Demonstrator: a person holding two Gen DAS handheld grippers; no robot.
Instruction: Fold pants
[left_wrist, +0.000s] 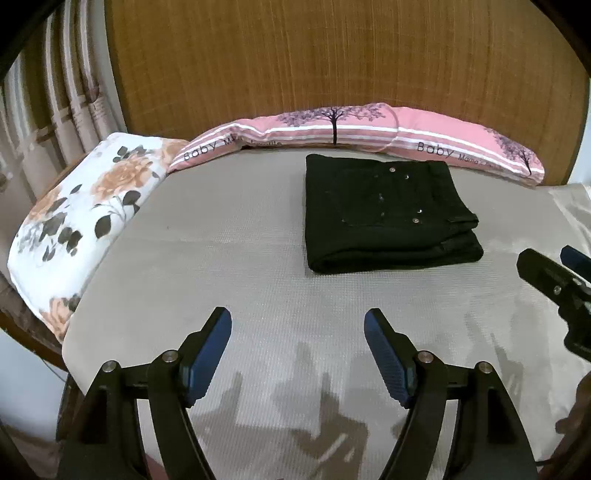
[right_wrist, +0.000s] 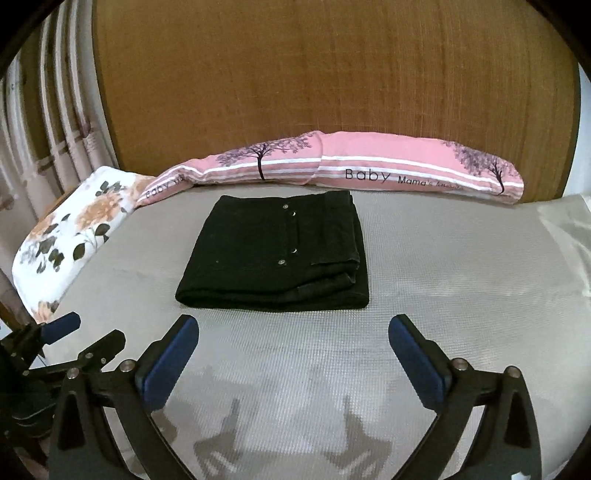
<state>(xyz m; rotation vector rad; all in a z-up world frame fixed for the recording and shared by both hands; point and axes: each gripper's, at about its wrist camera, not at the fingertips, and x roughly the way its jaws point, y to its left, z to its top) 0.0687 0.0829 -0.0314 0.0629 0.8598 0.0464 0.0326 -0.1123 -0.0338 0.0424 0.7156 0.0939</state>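
Bedroom, bed (left_wrist: 221, 258), pillows (left_wrist: 369, 129), wooden headboard (left_wrist: 332, 55)

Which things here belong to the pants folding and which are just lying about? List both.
Job: black pants, folded on the grey bed sheet; left gripper and right gripper, both open and empty.

Lying about: pink pillows, floral pillow, wooden headboard, curtain.

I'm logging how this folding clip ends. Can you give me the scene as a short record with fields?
surface: grey bed sheet
pants: black pants, folded into a compact stack, lying flat
behind pants: pink pillow along wooden headboard
at the side: floral pillow
left gripper: open, nothing between its fingers
right gripper: open, nothing between its fingers
contact with pants: none
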